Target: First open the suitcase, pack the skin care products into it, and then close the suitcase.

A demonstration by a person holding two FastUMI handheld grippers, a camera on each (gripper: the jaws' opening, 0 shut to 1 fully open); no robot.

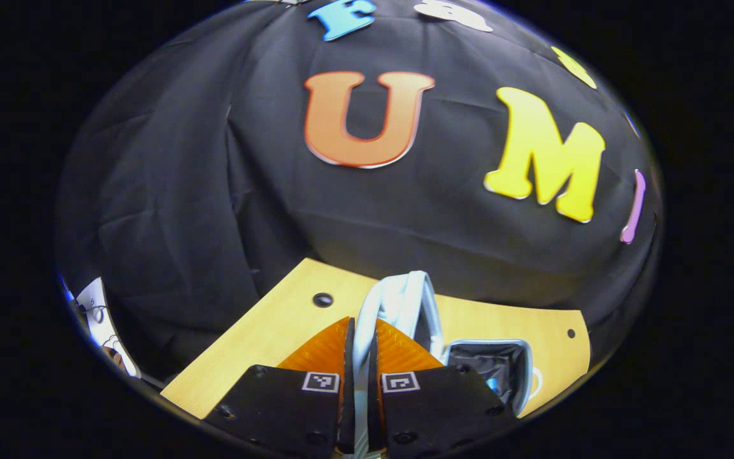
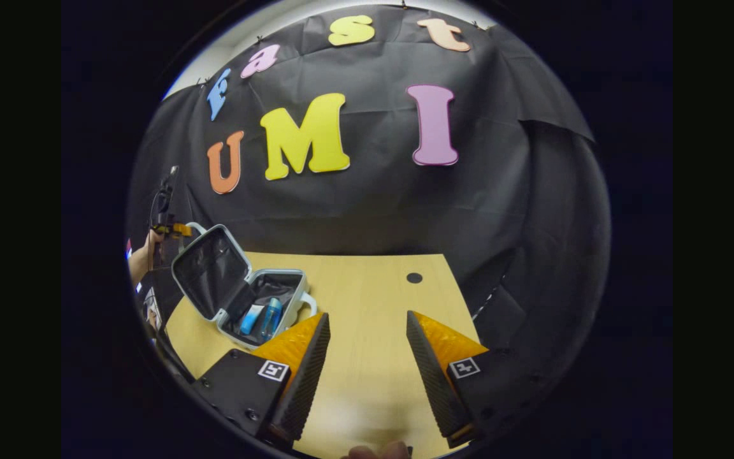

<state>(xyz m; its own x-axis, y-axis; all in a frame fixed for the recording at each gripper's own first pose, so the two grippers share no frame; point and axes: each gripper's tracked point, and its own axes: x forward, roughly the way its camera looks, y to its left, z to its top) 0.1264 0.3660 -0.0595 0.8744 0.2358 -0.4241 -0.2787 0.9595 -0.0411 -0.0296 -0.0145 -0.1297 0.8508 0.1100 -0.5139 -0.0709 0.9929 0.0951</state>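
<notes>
In the left gripper view, you are clenching your left gripper [image 1: 362, 357] on the pale rim of the case lid [image 1: 399, 303], both fingers pressing on it from either side. Past the fingers the case [image 1: 520, 376] is lying open near the tabletop's [image 1: 265, 338] far right corner, showing a dark lining and a light blue-grey shell.

In the right gripper view, you are holding your right gripper [image 2: 367, 347] released, fingers wide apart over bare wood near the tabletop's near edge. The case is sitting toward the left edge, lid tilted up and back. Two blue bottles [image 2: 262, 318] are lying side by side in its base. Your other hand [image 2: 141, 258] is gripping the lid's top edge with the left gripper.
</notes>
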